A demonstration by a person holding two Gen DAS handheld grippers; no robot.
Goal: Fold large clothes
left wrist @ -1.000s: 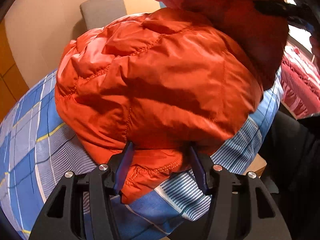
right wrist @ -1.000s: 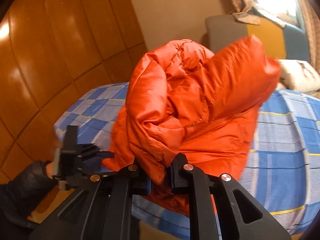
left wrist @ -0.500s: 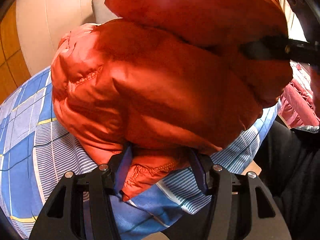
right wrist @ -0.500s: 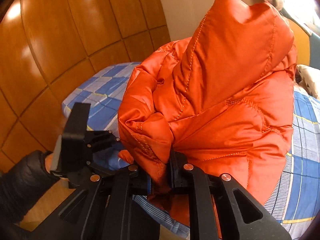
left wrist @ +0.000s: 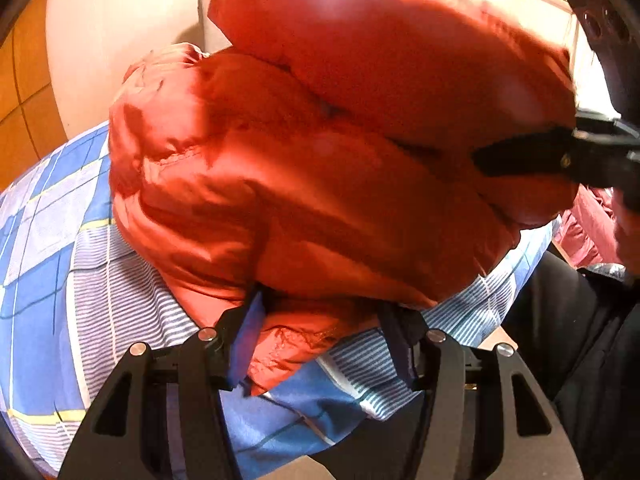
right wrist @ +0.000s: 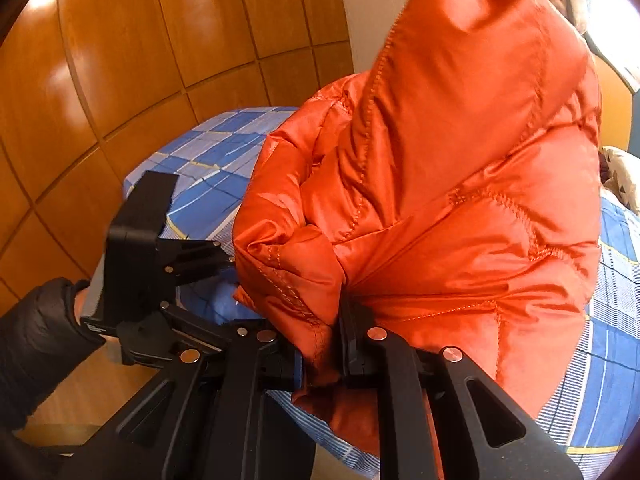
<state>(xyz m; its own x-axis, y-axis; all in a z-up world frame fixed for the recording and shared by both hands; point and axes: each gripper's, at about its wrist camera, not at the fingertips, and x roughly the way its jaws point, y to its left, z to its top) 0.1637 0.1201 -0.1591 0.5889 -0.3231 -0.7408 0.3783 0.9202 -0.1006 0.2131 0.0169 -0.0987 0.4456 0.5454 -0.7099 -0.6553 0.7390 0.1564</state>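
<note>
An orange quilted puffer jacket (left wrist: 320,184) lies bunched on the bed, with one part doubled over the top. At its near hem my left gripper (left wrist: 324,340) has its jaws set wide and closed on the thick edge, and the blue pad (left wrist: 246,336) presses the fabric. My right gripper (right wrist: 320,344) is shut on a fold of the jacket (right wrist: 460,208), which rises and fills that view. In the left wrist view the right gripper (left wrist: 520,160) reaches in from the right. The right wrist view shows the left gripper (right wrist: 192,256) at the left, its tips hidden behind the jacket.
The bed has a blue plaid sheet (left wrist: 60,280) with its edge close to me. A wooden panelled wall (right wrist: 120,60) stands behind it. A pink cloth (left wrist: 588,224) lies to the right. A black sleeve (right wrist: 36,340) holds the left gripper. A patterned pillow (right wrist: 624,176) lies far right.
My right gripper has carried its fold of the jacket over the rest, toward the left gripper and lower. The jacket now fills more of both views. The left gripper keeps its hold on the hem.
</note>
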